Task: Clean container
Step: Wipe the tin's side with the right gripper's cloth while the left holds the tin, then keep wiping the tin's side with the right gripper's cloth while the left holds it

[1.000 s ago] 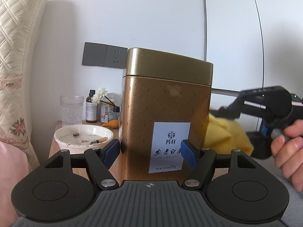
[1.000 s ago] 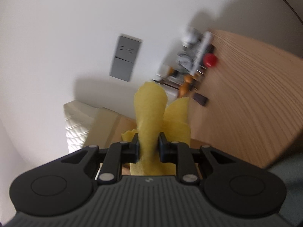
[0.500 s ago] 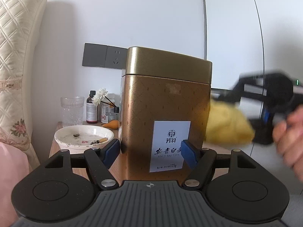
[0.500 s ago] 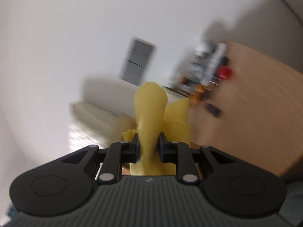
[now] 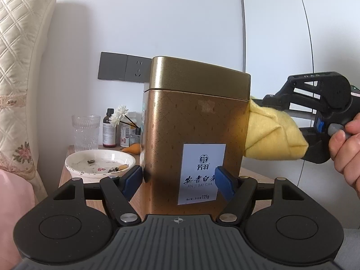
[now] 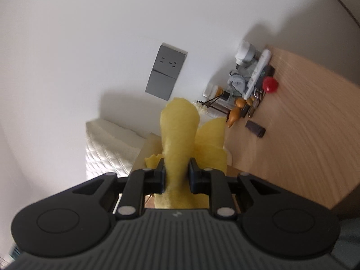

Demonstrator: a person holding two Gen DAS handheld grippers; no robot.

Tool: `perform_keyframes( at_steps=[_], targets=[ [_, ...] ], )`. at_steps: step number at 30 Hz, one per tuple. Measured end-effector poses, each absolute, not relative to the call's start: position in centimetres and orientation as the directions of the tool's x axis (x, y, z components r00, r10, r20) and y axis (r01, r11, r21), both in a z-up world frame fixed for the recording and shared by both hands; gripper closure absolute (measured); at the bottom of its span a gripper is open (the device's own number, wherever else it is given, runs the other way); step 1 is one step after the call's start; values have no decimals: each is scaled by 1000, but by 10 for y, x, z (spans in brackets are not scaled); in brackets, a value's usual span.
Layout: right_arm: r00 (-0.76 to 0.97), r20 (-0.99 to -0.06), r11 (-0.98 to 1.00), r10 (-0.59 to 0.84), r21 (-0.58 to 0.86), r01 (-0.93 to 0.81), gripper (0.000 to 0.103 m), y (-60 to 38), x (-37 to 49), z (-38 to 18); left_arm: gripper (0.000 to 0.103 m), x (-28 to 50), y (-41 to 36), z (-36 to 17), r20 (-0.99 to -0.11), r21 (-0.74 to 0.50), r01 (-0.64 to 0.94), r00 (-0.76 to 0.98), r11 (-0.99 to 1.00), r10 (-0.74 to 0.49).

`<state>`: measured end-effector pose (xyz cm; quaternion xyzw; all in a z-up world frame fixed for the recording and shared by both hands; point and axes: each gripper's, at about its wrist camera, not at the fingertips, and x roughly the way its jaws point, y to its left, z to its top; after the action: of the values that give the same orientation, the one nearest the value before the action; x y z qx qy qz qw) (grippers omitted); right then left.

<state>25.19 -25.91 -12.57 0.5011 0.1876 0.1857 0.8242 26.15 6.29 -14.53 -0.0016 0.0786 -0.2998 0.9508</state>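
Gold-coloured metal makes up the single tea tin (image 5: 195, 135), which is standing upright on the wooden bedside table (image 5: 65, 175), its long axis running vertically, lid on top and white label facing the left wrist camera. Two grippers are showing. The left gripper (image 5: 178, 181) is clamping the tin low down, one blue pad pressing on each side. The right gripper (image 6: 176, 177) is pinching one yellow cloth (image 5: 273, 135) tightly between its fingers, and that cloth is touching the tin's right side just below the lid. One hand (image 5: 347, 148) is gripping the right tool's handle.

Left of the tin, one white dish (image 5: 99, 164) is holding ash and one cigarette butt. Behind it, one ribbed glass (image 5: 85, 132) and one brown bottle (image 5: 109, 128) are standing near the wall, beside several smaller items too crowded to count. One grey double wall plate (image 5: 122, 67) is sitting behind the tin.
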Motion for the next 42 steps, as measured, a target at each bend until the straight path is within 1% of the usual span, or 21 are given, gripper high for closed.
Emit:
perform_keyframes(
  at_steps=[2, 6, 9, 16, 19, 20, 25, 28, 32, 36, 38, 42],
  targets=[
    [859, -136, 411, 494, 907, -93, 81, -261, 251, -134, 28, 262, 63, -145, -149, -47, 569, 809, 821, -569],
    [844, -214, 383, 492, 924, 11, 81, -261, 245, -168, 28, 261, 61, -146, -149, -37, 566, 812, 824, -564],
    [843, -261, 379, 471, 922, 74, 82, -262, 242, -176, 28, 261, 62, -146, -149, -42, 565, 812, 824, -564],
    [854, -161, 377, 495, 925, -44, 81, -260, 245, -135, 28, 261, 63, -146, -152, -42, 566, 811, 823, -565],
    [857, -128, 373, 499, 924, -80, 81, -261, 243, -128, 28, 260, 63, -146, -151, -44, 567, 810, 822, -567],
    [857, -129, 379, 499, 922, -82, 81, -261, 242, -130, 28, 260, 63, -146, -151, -43, 567, 810, 823, -566],
    [847, -215, 373, 487, 928, 21, 81, -261, 239, -166, 28, 259, 63, -146, -152, -44, 567, 810, 822, -567],
    [835, -246, 367, 493, 929, 57, 81, -262, 239, -176, 28, 259, 63, -146, -151, -45, 566, 811, 823, -566],
    [831, -223, 395, 509, 919, 5, 81, -264, 244, -155, 28, 260, 62, -146, -153, -41, 566, 811, 823, -565],
    [843, -148, 388, 517, 919, -76, 81, -265, 248, -134, 28, 259, 61, -146, -153, -32, 563, 814, 826, -560],
    [849, -132, 391, 512, 916, -93, 81, -265, 249, -134, 28, 259, 60, -145, -153, -26, 561, 816, 827, -558],
    [840, -202, 407, 504, 913, -25, 81, -264, 246, -158, 28, 259, 61, -145, -153, -26, 563, 815, 826, -559]
  ],
)
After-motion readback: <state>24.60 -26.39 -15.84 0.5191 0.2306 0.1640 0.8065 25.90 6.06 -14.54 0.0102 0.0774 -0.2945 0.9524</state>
